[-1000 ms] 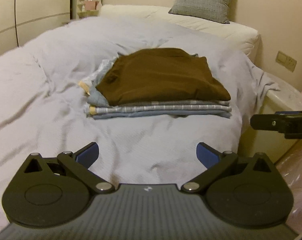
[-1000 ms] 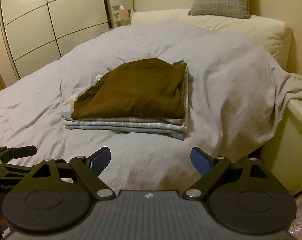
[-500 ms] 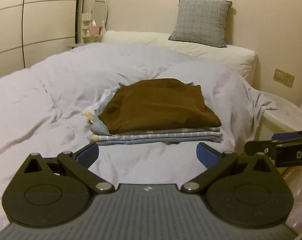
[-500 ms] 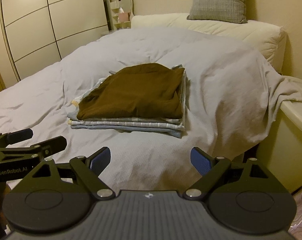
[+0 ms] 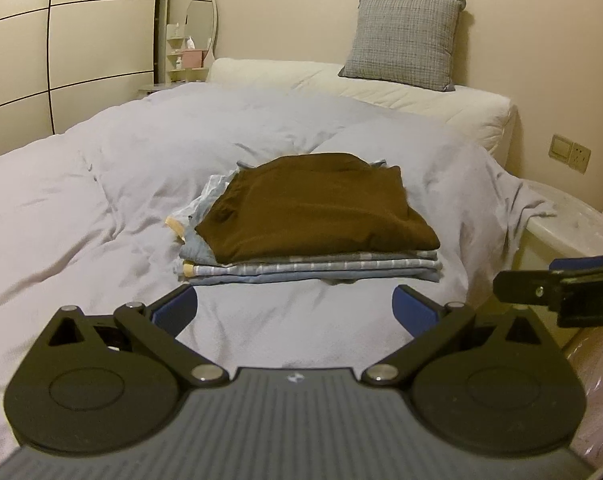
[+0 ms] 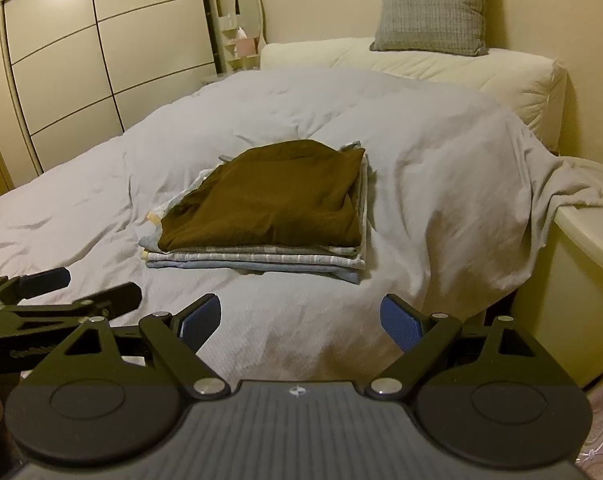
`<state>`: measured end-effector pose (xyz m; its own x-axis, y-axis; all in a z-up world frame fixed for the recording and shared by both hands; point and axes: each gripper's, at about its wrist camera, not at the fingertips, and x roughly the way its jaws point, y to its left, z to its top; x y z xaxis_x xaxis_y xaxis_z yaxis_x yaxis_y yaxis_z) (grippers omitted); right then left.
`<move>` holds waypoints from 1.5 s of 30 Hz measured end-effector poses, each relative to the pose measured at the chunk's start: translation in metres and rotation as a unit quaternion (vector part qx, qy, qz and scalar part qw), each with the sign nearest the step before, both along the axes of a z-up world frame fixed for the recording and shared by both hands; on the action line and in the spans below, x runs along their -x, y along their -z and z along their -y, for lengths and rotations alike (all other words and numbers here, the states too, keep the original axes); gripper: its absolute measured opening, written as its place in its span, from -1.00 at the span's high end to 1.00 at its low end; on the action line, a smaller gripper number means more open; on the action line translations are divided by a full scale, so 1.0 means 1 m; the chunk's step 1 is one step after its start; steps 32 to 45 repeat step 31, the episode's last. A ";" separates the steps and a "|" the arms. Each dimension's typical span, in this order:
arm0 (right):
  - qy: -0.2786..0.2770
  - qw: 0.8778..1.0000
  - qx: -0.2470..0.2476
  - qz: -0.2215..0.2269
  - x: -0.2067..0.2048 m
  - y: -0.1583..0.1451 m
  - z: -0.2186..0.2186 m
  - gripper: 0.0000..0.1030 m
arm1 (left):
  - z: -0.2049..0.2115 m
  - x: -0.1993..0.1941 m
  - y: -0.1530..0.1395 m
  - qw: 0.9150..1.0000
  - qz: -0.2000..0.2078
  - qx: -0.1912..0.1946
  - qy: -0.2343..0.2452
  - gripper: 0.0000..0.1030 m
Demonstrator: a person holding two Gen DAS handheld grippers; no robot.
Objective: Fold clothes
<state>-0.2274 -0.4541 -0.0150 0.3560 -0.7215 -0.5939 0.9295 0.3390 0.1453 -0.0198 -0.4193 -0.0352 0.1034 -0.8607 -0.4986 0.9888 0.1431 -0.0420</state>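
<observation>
A folded brown garment (image 5: 317, 208) lies on top of a neat stack of folded striped and blue clothes (image 5: 309, 270) on the pale duvet (image 5: 101, 200). The same brown garment (image 6: 273, 200) and stack (image 6: 257, 260) show in the right wrist view. My left gripper (image 5: 295, 312) is open and empty, held back from the stack near the bed's front edge. My right gripper (image 6: 301, 318) is open and empty too, also short of the stack. Each gripper shows at the edge of the other's view: the right one (image 5: 557, 292), the left one (image 6: 61, 296).
A grey pillow (image 5: 405, 40) leans on the wall above a cream headboard cushion (image 5: 381, 88). A white bedside unit (image 6: 581, 248) stands to the right of the bed. Wardrobe doors (image 6: 81, 60) and a small mirror shelf (image 5: 193, 40) are at the far left.
Both grippers have drawn back and tilted up from the stack, so it looks smaller and farther. Both stay open and empty. The stack has not moved.
</observation>
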 end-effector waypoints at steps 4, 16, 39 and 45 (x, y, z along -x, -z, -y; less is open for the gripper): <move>0.002 1.000 0.000 0.000 0.000 0.000 -0.001 -0.72 | 0.000 0.001 0.003 1.000 0.004 -0.007 -0.003 -0.99; -0.002 1.000 0.001 0.014 0.003 0.000 -0.001 -0.73 | 0.001 0.008 0.006 0.999 0.029 -0.030 -0.013 -0.99; -0.017 1.000 0.010 0.019 0.024 -0.001 0.002 -0.72 | -0.005 0.031 -0.001 0.998 0.028 -0.037 -0.039 -0.99; -0.017 1.000 0.010 0.019 0.024 -0.001 0.002 -0.72 | -0.005 0.031 -0.001 0.998 0.028 -0.037 -0.039 -0.99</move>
